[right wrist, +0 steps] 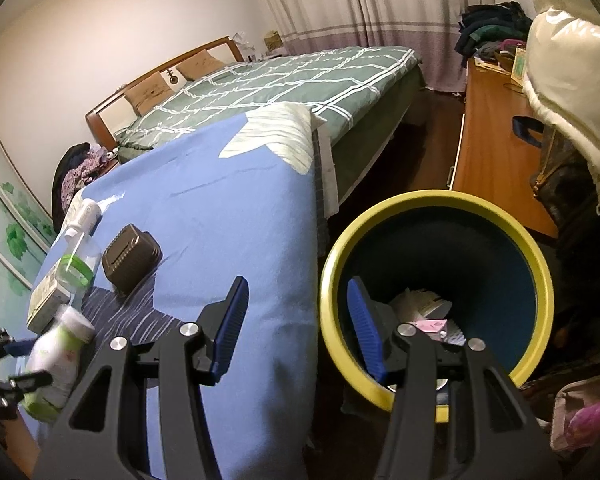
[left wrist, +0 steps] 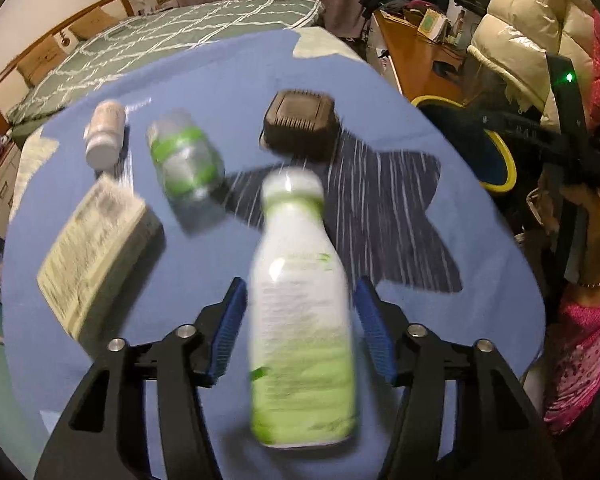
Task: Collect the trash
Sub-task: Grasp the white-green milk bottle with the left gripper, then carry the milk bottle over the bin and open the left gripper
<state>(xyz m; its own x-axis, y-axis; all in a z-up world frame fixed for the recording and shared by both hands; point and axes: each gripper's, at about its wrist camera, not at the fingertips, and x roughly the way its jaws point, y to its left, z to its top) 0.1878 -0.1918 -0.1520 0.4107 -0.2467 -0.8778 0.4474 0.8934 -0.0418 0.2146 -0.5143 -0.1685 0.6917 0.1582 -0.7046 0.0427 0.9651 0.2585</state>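
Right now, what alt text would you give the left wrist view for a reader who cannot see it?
The left tool, open, straddles an upright white-and-green bottle on a blue bedsheet, its blue pads either side of the body. Behind lie a clear green-banded bottle, a small white bottle, a paper box and a dark brown box.

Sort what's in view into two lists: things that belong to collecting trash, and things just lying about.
Belongs to the job:
- white-and-green bottle, between the open left gripper pads
- clear green-banded bottle
- small white bottle
- yellow-rimmed bin

Lying about:
- dark brown vented box
- printed carton
- green bed
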